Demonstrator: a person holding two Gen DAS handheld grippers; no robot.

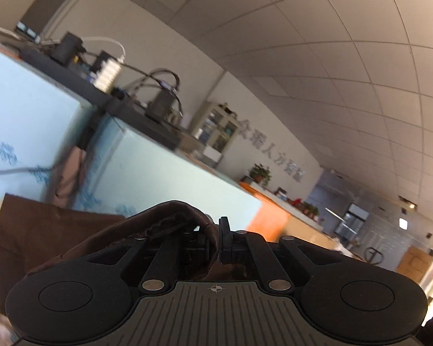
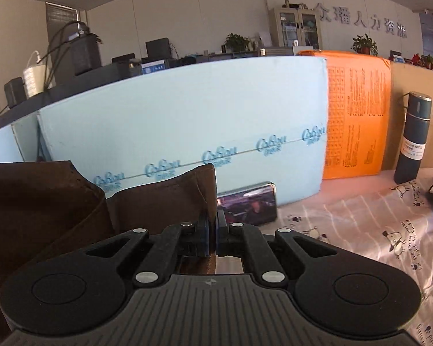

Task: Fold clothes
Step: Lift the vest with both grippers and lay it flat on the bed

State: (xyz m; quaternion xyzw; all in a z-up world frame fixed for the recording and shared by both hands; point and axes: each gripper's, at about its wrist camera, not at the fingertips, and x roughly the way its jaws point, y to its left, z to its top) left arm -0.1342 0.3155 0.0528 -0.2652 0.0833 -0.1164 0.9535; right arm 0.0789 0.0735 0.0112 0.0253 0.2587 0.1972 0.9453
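— Closest to the lens on the left side, what do you see?

— Black finger linkages of the left gripper (image 1: 215,240), and its tongs are clamped together on a bunched edge of the brown garment (image 1: 57,239). The cloth humps up over the left finger and hangs away to the left, in front of a pale blue foam board (image 1: 164,178). That view is tilted, so ceiling tiles fill the upper right.

— And the other hand?

— The right gripper (image 2: 213,232) is likewise closed, pinching a hemmed corner of the same brown garment (image 2: 37,201), which stands up between the pads and sags to the left in a deep fold.

— What lies past the cloth, moving rightward?

— Just right of the pinched corner, a smartphone (image 2: 246,203) with a lit screen leans against the blue foam board (image 2: 173,121). Next comes an orange printed board (image 2: 356,118), then a dark teal vacuum bottle (image 2: 412,138) standing upright near a cardboard sheet (image 2: 415,83).

— What is under all this?

— A pinkish tablecloth (image 2: 358,230) printed with small cartoon figures.
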